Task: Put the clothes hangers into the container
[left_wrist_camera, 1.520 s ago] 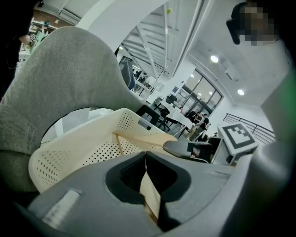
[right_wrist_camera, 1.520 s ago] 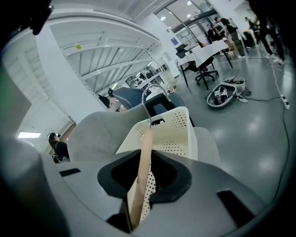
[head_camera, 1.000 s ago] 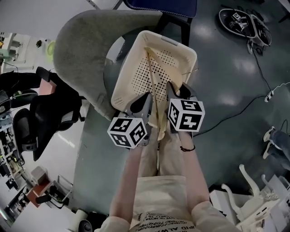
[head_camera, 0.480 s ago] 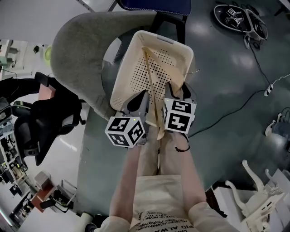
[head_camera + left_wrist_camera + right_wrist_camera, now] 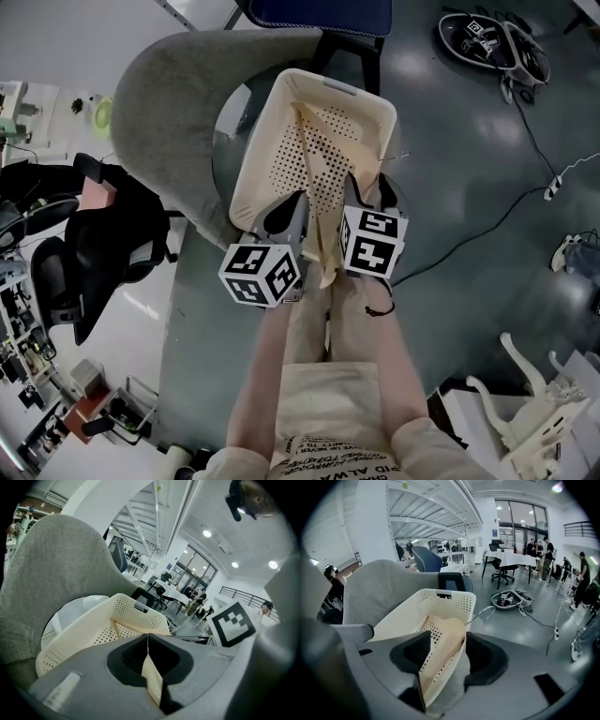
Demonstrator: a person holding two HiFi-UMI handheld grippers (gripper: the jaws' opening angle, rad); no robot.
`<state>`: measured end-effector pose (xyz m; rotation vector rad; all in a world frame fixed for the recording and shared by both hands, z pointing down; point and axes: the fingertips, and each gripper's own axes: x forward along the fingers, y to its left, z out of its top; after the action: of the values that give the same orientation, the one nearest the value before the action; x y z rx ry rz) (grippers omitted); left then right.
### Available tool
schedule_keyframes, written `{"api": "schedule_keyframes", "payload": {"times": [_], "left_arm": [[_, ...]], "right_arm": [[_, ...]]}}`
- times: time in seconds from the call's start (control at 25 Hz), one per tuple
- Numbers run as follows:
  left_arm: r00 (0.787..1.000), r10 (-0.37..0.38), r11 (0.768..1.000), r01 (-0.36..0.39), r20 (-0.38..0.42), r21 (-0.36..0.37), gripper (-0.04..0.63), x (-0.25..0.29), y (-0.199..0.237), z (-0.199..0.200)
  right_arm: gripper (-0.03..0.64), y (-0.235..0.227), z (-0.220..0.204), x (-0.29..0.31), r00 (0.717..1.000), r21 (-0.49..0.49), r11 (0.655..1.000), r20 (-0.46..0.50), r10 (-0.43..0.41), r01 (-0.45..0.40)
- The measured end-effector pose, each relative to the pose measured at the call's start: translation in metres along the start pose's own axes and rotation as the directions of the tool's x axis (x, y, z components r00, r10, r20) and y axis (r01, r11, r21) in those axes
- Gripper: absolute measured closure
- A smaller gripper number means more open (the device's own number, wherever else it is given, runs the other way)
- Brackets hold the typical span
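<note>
A cream perforated basket [image 5: 253, 159] stands on a grey chair seat. A pale wooden hanger [image 5: 323, 253] lies with its far end inside the basket and its near end over the rim toward the person's lap. My left gripper [image 5: 289, 211] is at the basket's near rim, shut on a thin edge of the hanger [image 5: 152, 681]. My right gripper [image 5: 364, 192] is beside it. Its jaws have just been opening and stand wide, with the broad hanger [image 5: 440, 658] loose between them.
The basket sits in a grey upholstered chair [image 5: 169, 103] with a high curved back at the left. A black office chair [image 5: 103, 234] stands further left. On the floor at the right lie cables [image 5: 525, 202] and another marker device [image 5: 492, 42].
The right gripper's jaws have opened off the hanger, which now lies loose between them. The left gripper has kept its place and its hold.
</note>
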<state>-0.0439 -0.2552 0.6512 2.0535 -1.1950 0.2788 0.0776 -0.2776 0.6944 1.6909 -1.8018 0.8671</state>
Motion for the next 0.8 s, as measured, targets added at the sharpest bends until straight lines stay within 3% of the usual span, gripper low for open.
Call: {"api": "schedule_keyframes", "payload": {"times": [0.16, 0.48, 0.64, 0.8], "left_arm": [[1.0, -0.02, 1.0, 0.02, 0.007, 0.024, 0.572, -0.008, -0.013, 0.012], [0.996, -0.079, 0.993, 0.076, 0.033, 0.092, 0.572, -0.032, -0.048, 0.046], [0.994, -0.099, 0.988, 0.092, 0.047, 0.122, 0.572, -0.046, -0.06, 0.059], [0.991, -0.115, 0.983, 0.104, 0.067, 0.15, 0.572, -0.061, -0.067, 0.075]], "right_arm": [[0.398, -0.002, 0.007, -0.018, 1.0, -0.02, 0.999, 0.01, 0.029, -0.028], [0.582, 0.003, 0.036, -0.059, 0.991, -0.117, 0.985, 0.026, 0.128, -0.124], [0.603, 0.004, 0.051, -0.072, 0.983, -0.116, 0.976, 0.005, 0.185, -0.183], [0.612, 0.011, 0.073, -0.091, 0.961, -0.096, 0.959, 0.053, 0.271, -0.265]]}}
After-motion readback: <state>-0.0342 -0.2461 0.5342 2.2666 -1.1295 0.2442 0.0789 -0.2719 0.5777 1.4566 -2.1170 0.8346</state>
